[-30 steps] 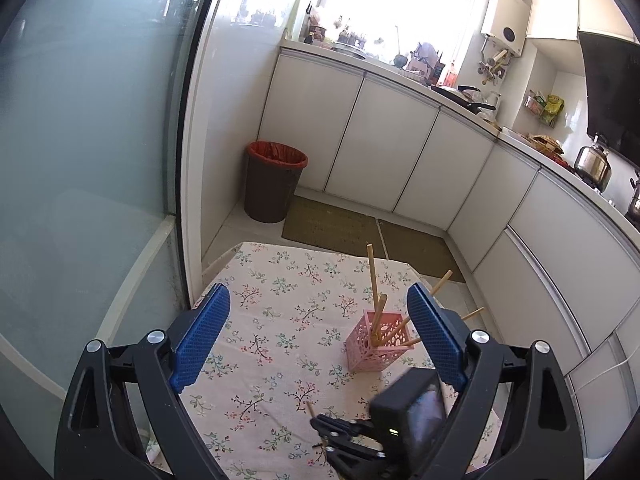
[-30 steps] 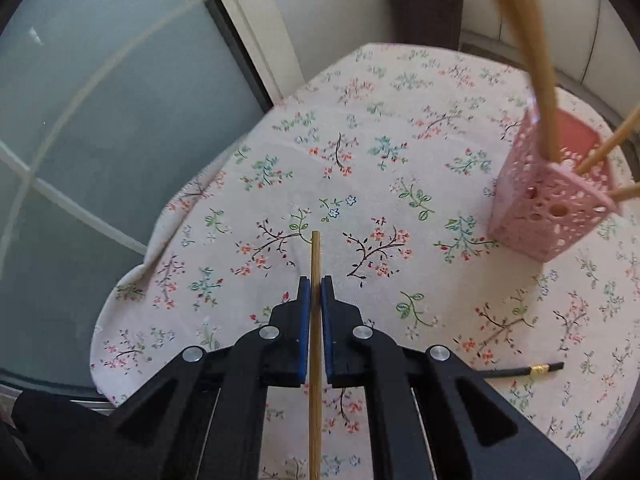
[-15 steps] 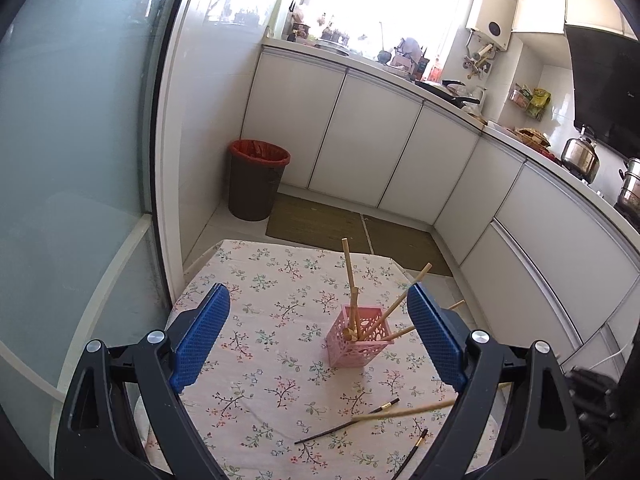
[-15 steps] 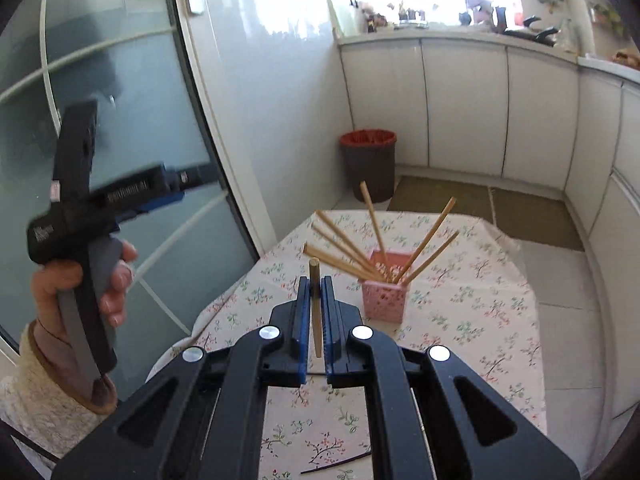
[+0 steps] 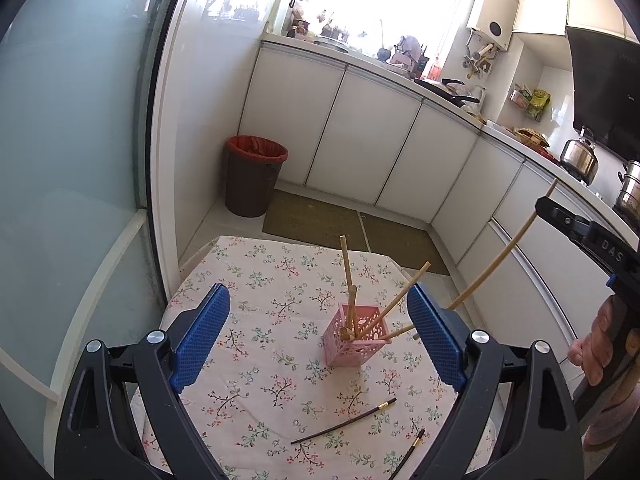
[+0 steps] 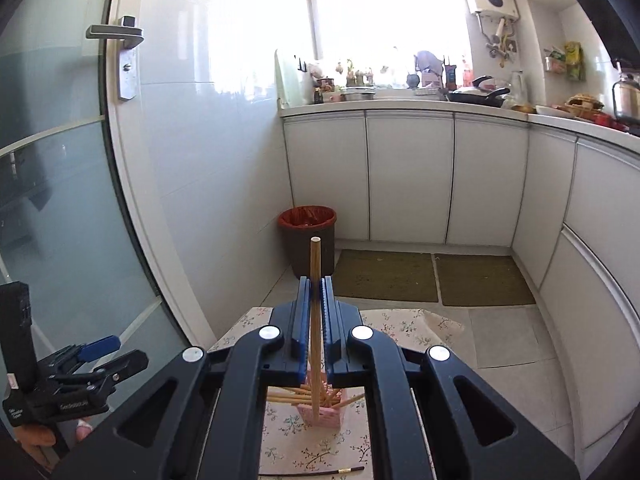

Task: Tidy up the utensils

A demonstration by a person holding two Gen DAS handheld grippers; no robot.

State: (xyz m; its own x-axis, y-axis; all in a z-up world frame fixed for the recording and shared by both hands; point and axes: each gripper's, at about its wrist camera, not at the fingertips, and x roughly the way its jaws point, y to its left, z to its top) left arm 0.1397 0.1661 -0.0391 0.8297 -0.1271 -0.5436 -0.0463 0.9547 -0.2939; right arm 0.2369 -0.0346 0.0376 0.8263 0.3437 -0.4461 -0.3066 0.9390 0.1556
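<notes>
A pink perforated holder [image 5: 352, 344] stands on the floral tablecloth [image 5: 256, 280] with several wooden chopsticks leaning in it. My left gripper [image 5: 318, 292] is open and empty, well above the cloth on the near side of the holder. Two black chopsticks [image 5: 344, 420] [image 5: 408, 456] lie on the cloth in front of the holder. My right gripper [image 6: 316, 282] is shut on a wooden chopstick [image 6: 315, 252], held upright above the holder [image 6: 332, 416]. In the left wrist view that gripper [image 5: 576, 224] sits high at the right edge with the chopstick [image 5: 504, 256] slanting down from it.
A brown bin with a red liner [image 5: 256, 176] stands on the floor beyond the table, next to two floor mats [image 5: 316, 216]. White cabinets [image 5: 360, 140] run along the back and right. A glass door with a handle [image 6: 120, 56] is at the left.
My right gripper has risen from the tablecloth with the wooden chopstick and now holds it upright above the holder. The left gripper has hardly moved.
</notes>
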